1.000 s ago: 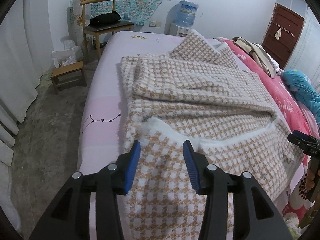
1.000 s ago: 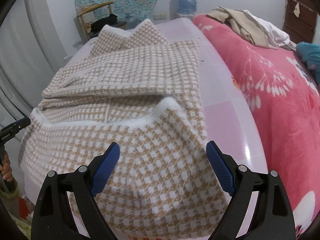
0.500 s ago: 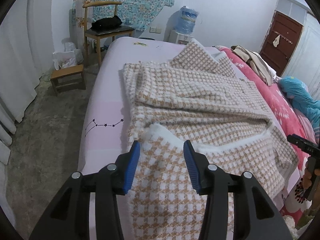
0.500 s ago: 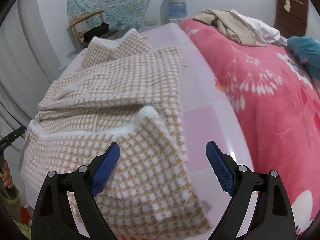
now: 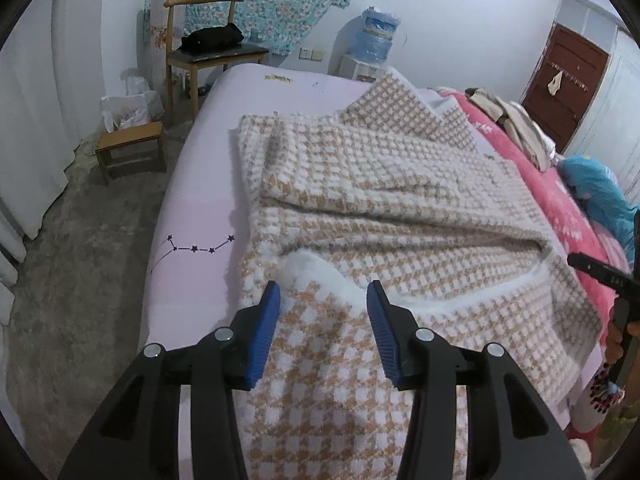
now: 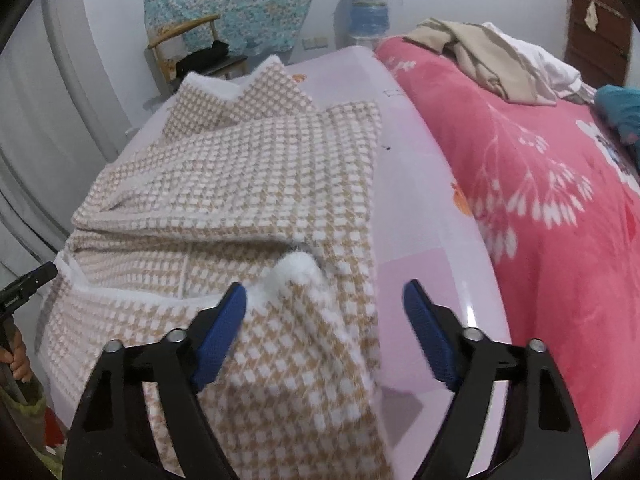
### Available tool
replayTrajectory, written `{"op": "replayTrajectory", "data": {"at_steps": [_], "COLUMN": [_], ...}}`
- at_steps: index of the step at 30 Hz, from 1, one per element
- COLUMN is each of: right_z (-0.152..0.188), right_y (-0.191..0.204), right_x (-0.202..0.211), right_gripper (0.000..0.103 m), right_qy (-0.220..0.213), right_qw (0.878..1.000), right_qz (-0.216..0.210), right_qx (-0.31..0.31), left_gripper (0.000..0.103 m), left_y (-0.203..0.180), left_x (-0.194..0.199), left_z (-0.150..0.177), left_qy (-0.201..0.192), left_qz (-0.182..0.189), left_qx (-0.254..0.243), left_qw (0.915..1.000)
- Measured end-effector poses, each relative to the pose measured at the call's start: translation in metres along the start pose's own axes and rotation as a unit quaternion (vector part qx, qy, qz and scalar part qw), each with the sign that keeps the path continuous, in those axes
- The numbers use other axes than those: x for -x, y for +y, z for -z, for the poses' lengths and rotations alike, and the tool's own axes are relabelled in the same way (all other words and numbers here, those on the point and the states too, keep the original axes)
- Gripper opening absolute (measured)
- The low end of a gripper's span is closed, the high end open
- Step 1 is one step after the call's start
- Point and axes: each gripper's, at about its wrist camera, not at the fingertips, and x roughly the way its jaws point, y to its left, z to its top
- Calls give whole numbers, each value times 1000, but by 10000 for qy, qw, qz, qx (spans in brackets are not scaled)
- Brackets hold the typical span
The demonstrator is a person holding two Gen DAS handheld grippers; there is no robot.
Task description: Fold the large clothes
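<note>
Right fingers (image 6: 236, 312) closing about the checked garment's (image 6: 248, 184) corner; left fingers (image 5: 270, 312) part-open, unpressed.

Your bed and what lies on it

You have the bed (image 5: 200, 216) under a pale pink sheet; the checked brown-and-white garment (image 5: 400, 208) lies spread on it, a red flowered blanket (image 6: 540, 200) beside it, with beige clothes (image 6: 472, 56) and a blue item (image 5: 600, 196) on the blanket.

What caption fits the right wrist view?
Right gripper, jaws closing, around the checked garment's raised corner on the bed.
</note>
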Motion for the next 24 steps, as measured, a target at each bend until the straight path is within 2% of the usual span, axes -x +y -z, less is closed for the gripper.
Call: {"op": "replayTrajectory", "data": {"at_steps": [5, 9, 12, 15, 16, 17, 18, 20, 24], "right_z": [-2, 4, 9, 12, 12, 12, 13, 12, 1], "right_y": [6, 13, 16, 15, 14, 14, 14, 16, 21], "right_x": [-11, -11, -17, -18, -18, -17, -16, -7, 27], "right_gripper": [49, 48, 40, 32, 27, 16, 9, 6, 5], "right_qy": [175, 232, 377, 378, 374, 370, 362, 228, -345], "right_qw": [9997, 9991, 9982, 9981, 9982, 9983, 9983, 9987, 9980], "right_qz": [-30, 29, 143, 226, 251, 262, 261, 250, 333], "right_qx": [180, 364, 447, 422, 387, 369, 368, 379, 409], "left_gripper": [30, 29, 26, 17, 14, 12, 11, 9, 8], "left_y": [-1, 1, 2, 2, 2, 1, 1, -3, -12], "left_x": [-6, -9, -13, -14, -14, -14, -12, -5, 26], "left_z": [2, 4, 6, 7, 7, 7, 8, 7, -9], "left_qy": [84, 121, 170, 132, 112, 87, 57, -81, -666], "left_qz": [-152, -246, -309, -321, -316, -313, -310, -367, -434], "left_qx": [-104, -129, -129, -175, -197, -221, -255, -335, -440], "left_qw": [9998, 9995, 9993, 9992, 9992, 9992, 9992, 9987, 9959]}}
